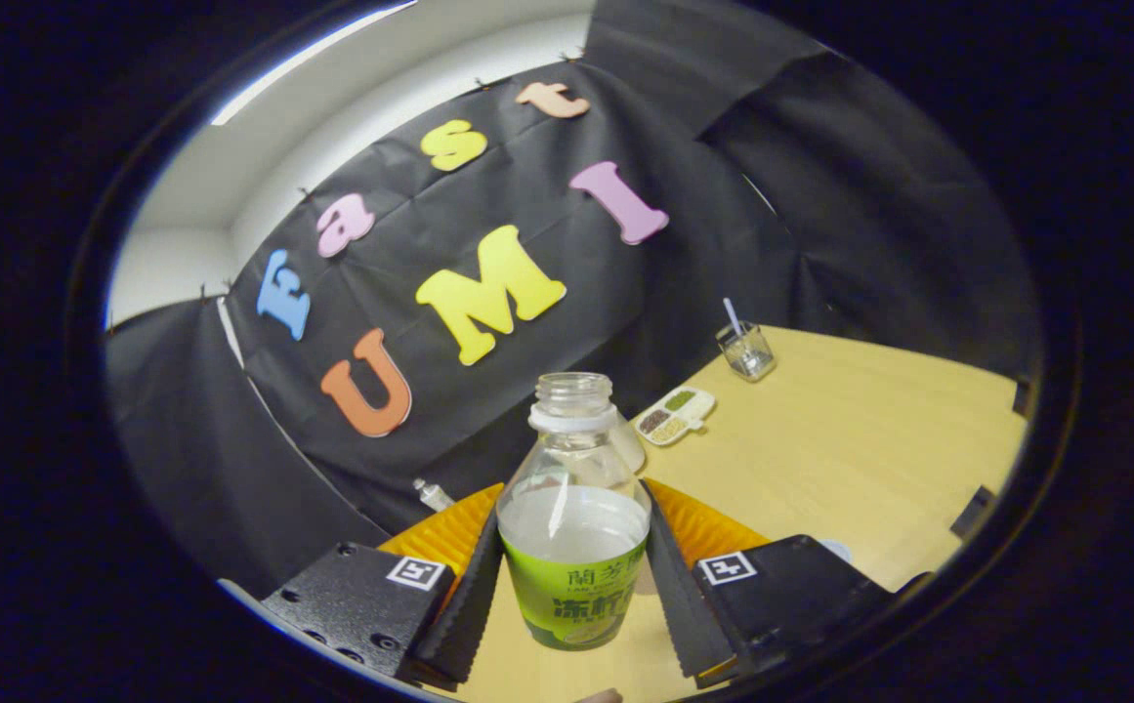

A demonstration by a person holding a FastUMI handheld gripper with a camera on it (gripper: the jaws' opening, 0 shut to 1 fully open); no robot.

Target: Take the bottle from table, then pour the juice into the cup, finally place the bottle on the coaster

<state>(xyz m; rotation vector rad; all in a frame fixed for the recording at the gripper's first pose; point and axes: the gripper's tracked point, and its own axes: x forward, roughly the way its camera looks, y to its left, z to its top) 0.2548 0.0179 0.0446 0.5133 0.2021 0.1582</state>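
Place: a recording booth set up for staged tabletop trials, not a lived-in room.
Walls: black cloth (820, 195) hangs in creased panels on the far side, pinned along its top edge.
Behind the cloth: a plain white wall (264, 166) with a strip of light shows above it, far left.
Counter: a pale wood-look counter (850, 459) carries a few props set well apart.
Props: a small divided snack tray (676, 415) and a clear glass with a straw (747, 350), far right.
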